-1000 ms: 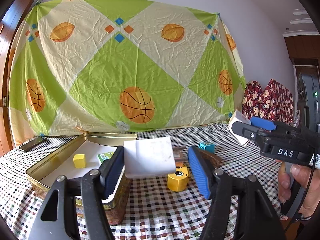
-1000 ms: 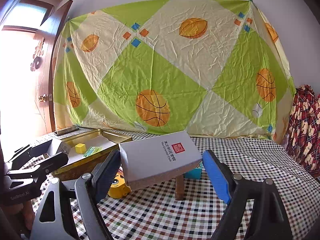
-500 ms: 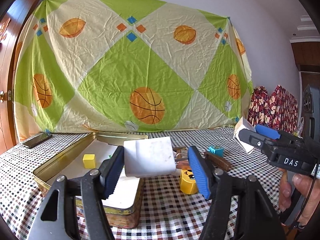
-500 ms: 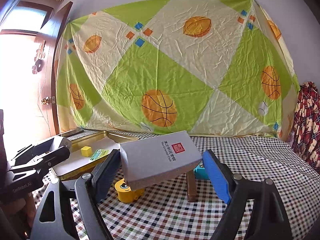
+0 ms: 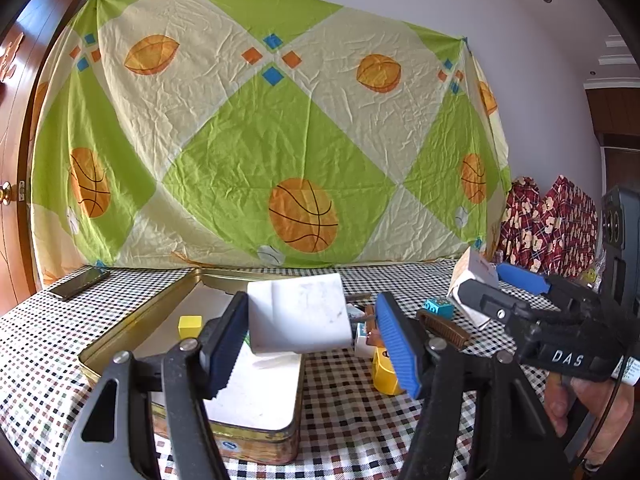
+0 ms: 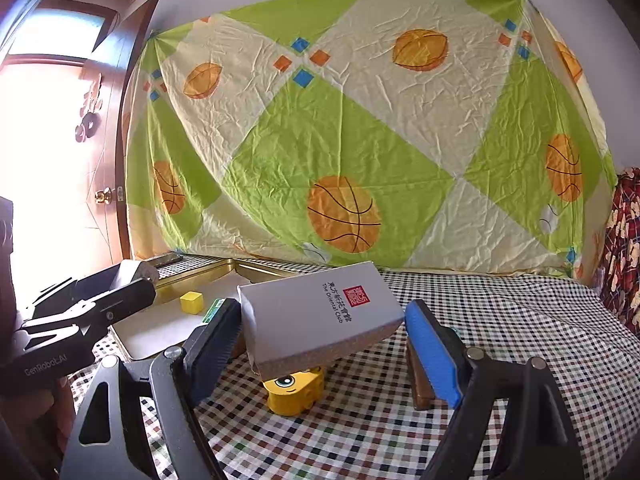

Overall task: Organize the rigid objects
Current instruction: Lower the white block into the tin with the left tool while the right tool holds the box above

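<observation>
The left gripper (image 5: 312, 340) pinches a white block (image 5: 298, 318) between its blue pads and holds it in the air above the near end of a shallow gold tin (image 5: 132, 336) that stands on the checked worktop (image 5: 352, 412). Inside the tin lie a small yellow cube (image 5: 189, 326) and, seen from the right wrist view, a green packet (image 6: 214, 309).

The right gripper (image 6: 320, 332) pinches a grey box (image 6: 316, 314) with a red seal and printed lettering on its lid. The box is tilted and held clear of the worktop. Below it stands a yellow toy (image 6: 295, 394) with a cartoon eye, and a brown block (image 6: 418, 380) stands just beside the right-hand pad.

From the left wrist view, a small teal block (image 5: 439, 307) and a dark brown bar (image 5: 442, 328) lie on the worktop between the two grippers. A dark phone (image 5: 79, 283) rests at the far left edge. A green and cream sheet (image 5: 276, 128) printed with basketballs hangs behind.
</observation>
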Demonstrator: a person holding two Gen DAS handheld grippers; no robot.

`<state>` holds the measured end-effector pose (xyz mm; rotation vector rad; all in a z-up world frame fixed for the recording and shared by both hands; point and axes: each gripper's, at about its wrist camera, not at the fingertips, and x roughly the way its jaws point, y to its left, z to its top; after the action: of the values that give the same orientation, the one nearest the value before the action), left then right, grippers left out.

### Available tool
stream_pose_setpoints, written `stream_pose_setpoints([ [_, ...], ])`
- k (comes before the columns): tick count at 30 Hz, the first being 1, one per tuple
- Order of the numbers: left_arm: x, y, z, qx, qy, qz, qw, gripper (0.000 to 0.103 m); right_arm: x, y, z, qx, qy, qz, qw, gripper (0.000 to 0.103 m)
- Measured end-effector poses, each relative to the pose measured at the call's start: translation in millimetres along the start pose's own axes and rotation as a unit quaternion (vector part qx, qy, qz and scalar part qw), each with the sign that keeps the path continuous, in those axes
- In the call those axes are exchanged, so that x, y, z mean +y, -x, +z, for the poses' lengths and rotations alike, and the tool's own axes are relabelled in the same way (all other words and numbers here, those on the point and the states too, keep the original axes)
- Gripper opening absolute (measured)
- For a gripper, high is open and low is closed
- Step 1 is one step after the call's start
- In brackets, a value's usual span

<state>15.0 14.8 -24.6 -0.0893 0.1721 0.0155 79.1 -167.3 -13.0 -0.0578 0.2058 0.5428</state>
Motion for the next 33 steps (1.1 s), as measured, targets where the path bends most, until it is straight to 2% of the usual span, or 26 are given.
stream_pose_setpoints([
  [12,17.8,-8.7,4.3,0.007,-0.003,0.022,0.9997,0.064,18.6,-12.8,3.3,0.002,0.0,0.013,1.0,0.085],
  [33,63.1,-28.2,8.0,0.041,0.026,0.046,0.9978,0.064,56.6,-44.2,7.9,0.021,0.02,0.052,0.998,0.085],
])
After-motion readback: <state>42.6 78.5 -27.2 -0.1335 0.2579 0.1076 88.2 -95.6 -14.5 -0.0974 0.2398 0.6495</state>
